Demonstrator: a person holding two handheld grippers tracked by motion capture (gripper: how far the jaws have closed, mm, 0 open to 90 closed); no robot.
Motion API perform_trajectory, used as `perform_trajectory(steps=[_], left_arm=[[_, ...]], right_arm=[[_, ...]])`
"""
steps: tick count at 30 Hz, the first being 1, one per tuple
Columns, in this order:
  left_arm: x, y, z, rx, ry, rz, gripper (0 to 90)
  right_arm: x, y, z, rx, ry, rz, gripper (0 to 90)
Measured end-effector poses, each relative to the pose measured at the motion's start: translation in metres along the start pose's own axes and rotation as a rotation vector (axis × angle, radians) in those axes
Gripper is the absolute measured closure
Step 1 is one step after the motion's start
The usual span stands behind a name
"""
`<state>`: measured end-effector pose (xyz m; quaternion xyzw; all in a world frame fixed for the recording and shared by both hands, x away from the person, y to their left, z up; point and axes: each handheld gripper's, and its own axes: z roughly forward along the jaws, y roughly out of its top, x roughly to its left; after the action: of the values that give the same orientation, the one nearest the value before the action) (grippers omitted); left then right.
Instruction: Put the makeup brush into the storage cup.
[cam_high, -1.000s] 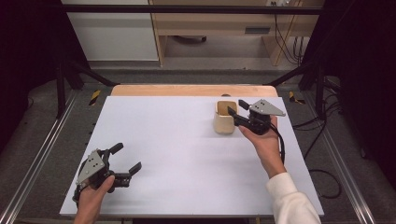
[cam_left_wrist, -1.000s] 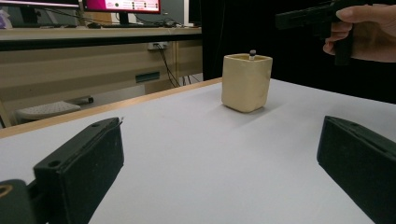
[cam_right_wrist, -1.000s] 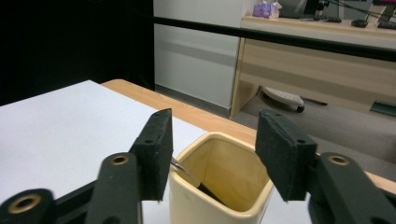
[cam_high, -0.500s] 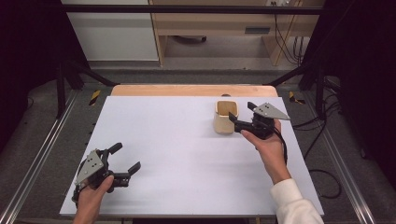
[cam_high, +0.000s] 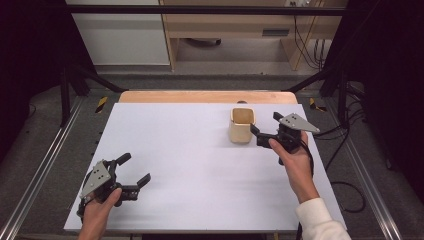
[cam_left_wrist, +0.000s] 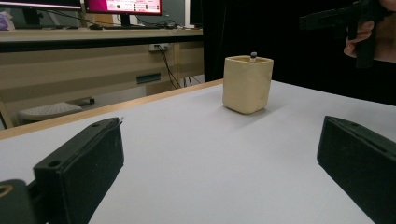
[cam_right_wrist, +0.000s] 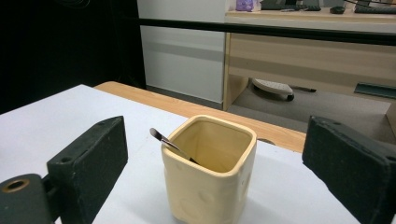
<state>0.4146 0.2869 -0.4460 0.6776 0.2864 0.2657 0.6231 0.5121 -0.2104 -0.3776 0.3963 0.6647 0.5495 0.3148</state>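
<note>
A cream square cup (cam_high: 242, 125) stands at the right rear of the white table top (cam_high: 200, 170). A thin dark stick with a metal tip (cam_right_wrist: 170, 143) leans inside it; its tip (cam_left_wrist: 253, 56) pokes over the rim. My right gripper (cam_high: 264, 123) hovers just right of the cup. Its jaws have just been opening and now stand open, apart from the cup (cam_right_wrist: 210, 182), which stands just ahead of them. My left gripper (cam_high: 136, 168) rests open at the near left, empty, facing the cup (cam_left_wrist: 246, 84) from afar.
A bare wooden strip (cam_high: 200, 96) runs along the table's far edge. Metal rails (cam_high: 40, 170) flank the left side and cables (cam_high: 345, 190) lie on the floor at the right. A desk with monitors (cam_left_wrist: 121, 7) stands beyond.
My right gripper has drawn back from over the cup toward the right, and its jaws have spread wide. The left gripper has stayed put.
</note>
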Motion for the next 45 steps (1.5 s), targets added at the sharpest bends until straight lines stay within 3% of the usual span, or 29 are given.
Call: perform_trajectory(steps=[16, 45], left_arm=[[0.0, 0.0, -0.001, -0.001, 0.003, 0.001, 0.2], [0.001, 0.0, -0.002, -0.003, 0.003, 0.002, 0.0]], right_arm=[[-0.005, -0.004, -0.01, -0.008, -0.018, 0.017, 5.6], [-0.002, -0.018, -0.044, -0.017, -0.02, -0.048, 6.0]])
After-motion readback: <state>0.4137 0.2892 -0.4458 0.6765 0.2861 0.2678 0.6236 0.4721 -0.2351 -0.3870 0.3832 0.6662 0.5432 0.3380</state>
